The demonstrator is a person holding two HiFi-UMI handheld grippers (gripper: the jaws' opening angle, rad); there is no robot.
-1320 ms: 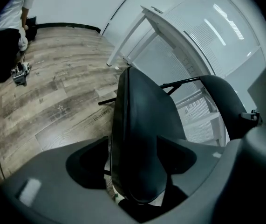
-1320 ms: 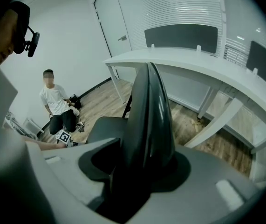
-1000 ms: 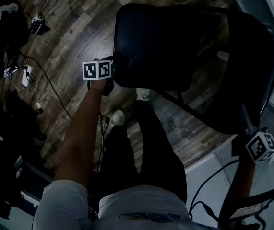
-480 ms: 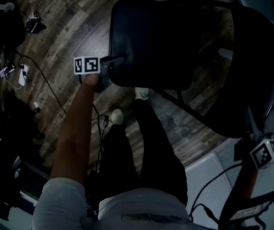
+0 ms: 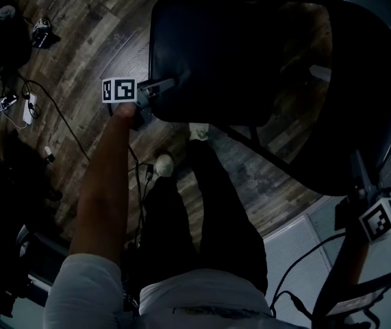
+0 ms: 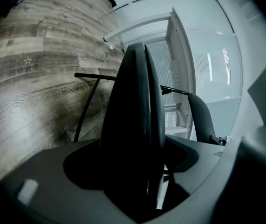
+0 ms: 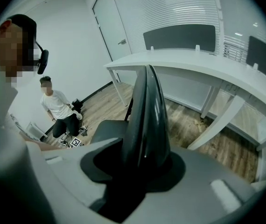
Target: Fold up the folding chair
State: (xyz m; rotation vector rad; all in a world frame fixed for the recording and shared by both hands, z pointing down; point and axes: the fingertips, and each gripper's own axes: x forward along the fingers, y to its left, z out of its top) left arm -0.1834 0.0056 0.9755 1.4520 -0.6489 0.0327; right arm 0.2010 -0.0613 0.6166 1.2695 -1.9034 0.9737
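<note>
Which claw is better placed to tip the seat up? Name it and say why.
Left, probably. The left claw is right at the seat's edge, ready to lift it. The right claw, its jaws just closing with nothing between them, sits off by the backrest.

Left arm (image 5: 106,177) stretched forward, left gripper (image 5: 155,88) at the left edge of the folding chair (image 5: 209,53), jaws together. Right gripper (image 5: 355,168) by the chair's backrest, tilted steeply down. Its jaws have just been closing and are nearly together, with nothing between them.
</note>
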